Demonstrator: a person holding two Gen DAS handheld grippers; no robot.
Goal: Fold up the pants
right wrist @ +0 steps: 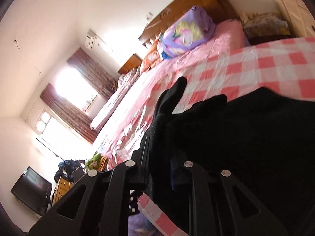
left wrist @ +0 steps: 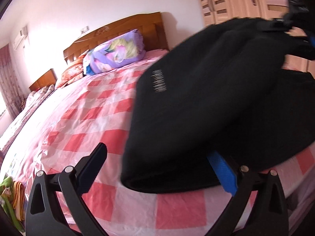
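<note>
Black pants hang half lifted over the pink checked bed sheet. Their upper right end is raised by my right gripper, and a small pale logo shows on the cloth. My left gripper stands wide open at the pants' lower edge. That hem drapes over its blue-padded right finger, while the left finger is clear of the cloth. In the right wrist view, my right gripper is shut on a bunch of the black pants, which hides its right finger.
A purple floral quilt roll lies by the wooden headboard. A wardrobe stands at the right, a nightstand at the left. Clothes lie off the bed's left edge. A television sits under the curtained window.
</note>
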